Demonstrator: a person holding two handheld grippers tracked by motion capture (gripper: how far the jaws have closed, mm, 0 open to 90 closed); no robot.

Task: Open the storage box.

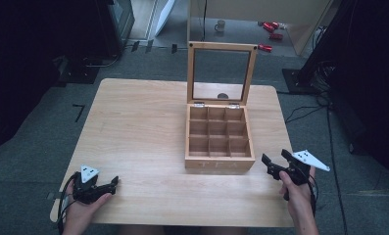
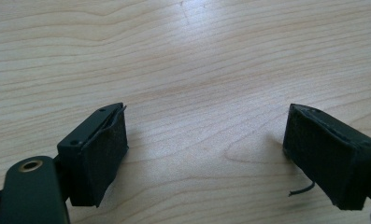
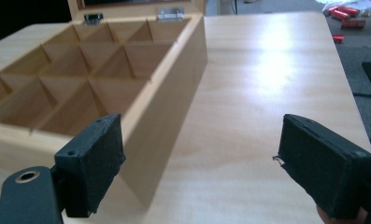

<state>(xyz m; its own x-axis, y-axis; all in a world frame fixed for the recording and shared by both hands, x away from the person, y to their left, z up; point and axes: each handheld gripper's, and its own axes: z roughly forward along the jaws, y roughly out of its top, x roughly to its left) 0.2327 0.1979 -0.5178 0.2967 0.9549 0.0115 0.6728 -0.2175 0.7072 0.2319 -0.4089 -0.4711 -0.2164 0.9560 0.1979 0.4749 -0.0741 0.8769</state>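
A wooden box [image 1: 219,160] with several empty compartments stands right of the table's middle. Its glass-paned lid [image 1: 222,47] is raised upright at the back. My right gripper [image 1: 275,156] hovers just right of the box's front corner, jaws wide apart and empty. In the right gripper view the box's side wall [image 3: 174,93] runs past the left jaw of this gripper [image 3: 201,133]. My left gripper [image 1: 112,187] rests near the table's front left corner, far from the box. Its jaws [image 2: 206,135] stand apart over bare wood with nothing between them.
The light wooden table [image 1: 133,127] has rounded corners, and both hands sit near its front edge. On the grey floor behind lie red cans [image 1: 270,29] and a mug [image 1: 220,25]. Dark equipment and cables [image 1: 304,112] stand to the right.
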